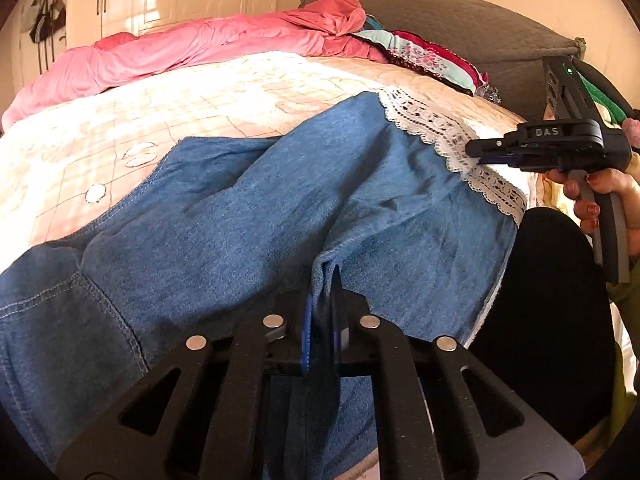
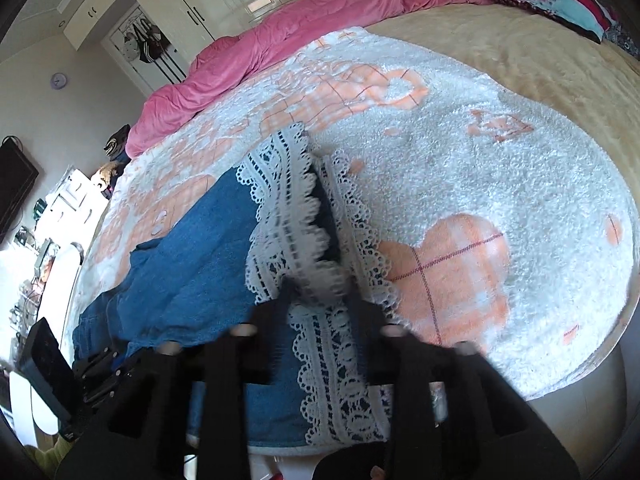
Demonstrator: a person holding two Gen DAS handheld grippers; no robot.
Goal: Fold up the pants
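Left gripper [image 1: 320,320] is pinching a ridge of the blue pants [image 1: 248,216] lying on the bed [image 1: 120,120]; the right gripper [image 2: 316,292] is probably closing on the lace hem [image 2: 288,200], though blur is hiding contact. Both seem to be lifting one leg; next calls for carrying it across evenly.

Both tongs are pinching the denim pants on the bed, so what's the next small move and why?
Probably lift the lace hem with the right tongs and carry it toward the waist end, while the left tongs hold the denim pants flat on the blanket.
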